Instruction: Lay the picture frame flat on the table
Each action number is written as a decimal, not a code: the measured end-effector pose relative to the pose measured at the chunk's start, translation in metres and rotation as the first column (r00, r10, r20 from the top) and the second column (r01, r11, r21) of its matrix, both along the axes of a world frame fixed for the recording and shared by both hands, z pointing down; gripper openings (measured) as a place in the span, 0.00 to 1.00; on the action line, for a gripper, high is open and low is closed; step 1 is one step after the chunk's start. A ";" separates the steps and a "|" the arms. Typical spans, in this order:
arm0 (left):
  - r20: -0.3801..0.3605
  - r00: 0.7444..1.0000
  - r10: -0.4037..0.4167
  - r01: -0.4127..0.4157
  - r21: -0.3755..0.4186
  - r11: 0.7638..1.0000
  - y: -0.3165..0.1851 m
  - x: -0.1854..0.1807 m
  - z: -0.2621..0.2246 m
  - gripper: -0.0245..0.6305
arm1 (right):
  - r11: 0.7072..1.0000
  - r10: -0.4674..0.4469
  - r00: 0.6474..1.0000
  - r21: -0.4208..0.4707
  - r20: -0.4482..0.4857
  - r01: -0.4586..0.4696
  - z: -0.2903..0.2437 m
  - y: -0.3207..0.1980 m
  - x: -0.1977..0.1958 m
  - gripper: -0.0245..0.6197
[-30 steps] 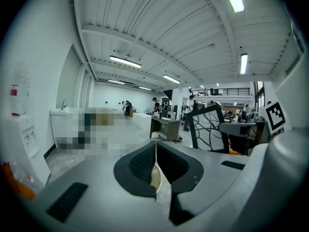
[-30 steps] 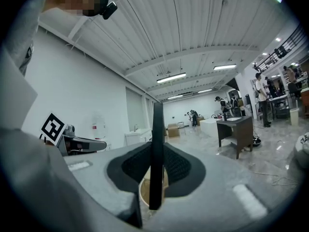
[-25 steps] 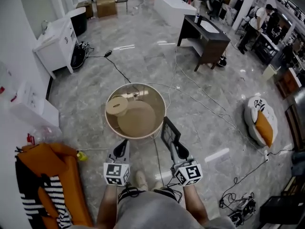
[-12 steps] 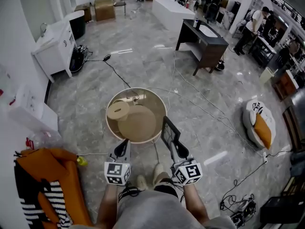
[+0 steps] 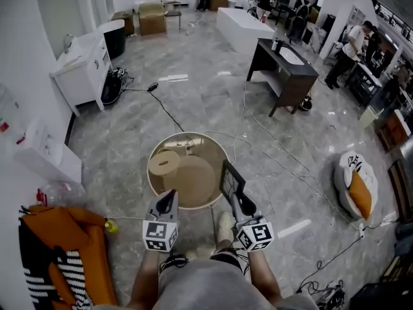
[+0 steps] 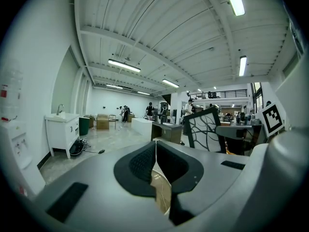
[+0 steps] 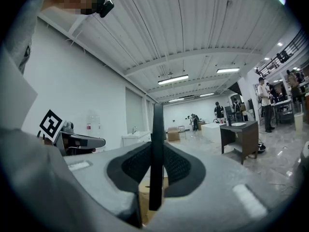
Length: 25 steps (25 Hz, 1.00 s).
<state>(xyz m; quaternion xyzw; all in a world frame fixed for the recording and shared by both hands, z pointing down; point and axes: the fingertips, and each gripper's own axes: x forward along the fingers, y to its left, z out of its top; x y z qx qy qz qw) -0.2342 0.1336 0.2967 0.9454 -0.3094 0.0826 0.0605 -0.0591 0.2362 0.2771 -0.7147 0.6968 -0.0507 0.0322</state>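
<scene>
The right gripper [image 5: 237, 197] is clamped on the one picture frame [image 5: 231, 179]. In the right gripper view its two pads press on either side of the frame's dark edge [image 7: 156, 144], which runs straight up between them. The left gripper [image 5: 166, 200] holds nothing, and its jaws sit together with only a thin line between the pads [image 6: 145, 159]. That makes two grippers, each with one marker cube [image 5: 159, 236] printed with black-and-white square patterns.

The frame stands on edge rather than flat, held up at the near right rim of the one round table [image 5: 218, 152]. I cannot tell whether it touches that rim. From the left gripper view the frame [image 6: 206, 128] shows a dark border around a white face with dark branching lines.

Two tan round things lie on the table. A small thick disc [image 5: 164, 163] is at the left edge, and a larger flat disc [image 5: 188, 178] is just beside it, toward the near edge.

Beyond the table, cables [image 5: 169, 113] trail over the grey marble floor [image 5: 193, 102]. One orange seat [image 5: 61, 237] with a striped cloth stands to the left, and one white floor cushion [image 5: 353, 181] with an orange pillow lies to the right.
</scene>
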 end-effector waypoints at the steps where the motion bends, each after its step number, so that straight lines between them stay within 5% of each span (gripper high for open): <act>1: 0.001 1.000 -0.009 0.009 -0.001 1.000 -0.007 0.005 0.001 0.07 | 1.000 -0.010 1.000 -0.001 0.003 0.010 0.002 -0.009 0.006 0.14; 13: 0.028 0.986 -0.167 0.169 -0.068 0.983 -0.107 0.084 0.031 0.07 | 0.978 -0.189 0.981 -0.080 0.038 0.191 0.031 -0.140 0.094 0.14; 25: 0.120 0.946 -0.301 0.320 -0.189 0.928 -0.171 0.113 0.106 0.07 | 0.901 -0.348 0.928 -0.226 0.130 0.369 0.111 -0.237 0.122 0.14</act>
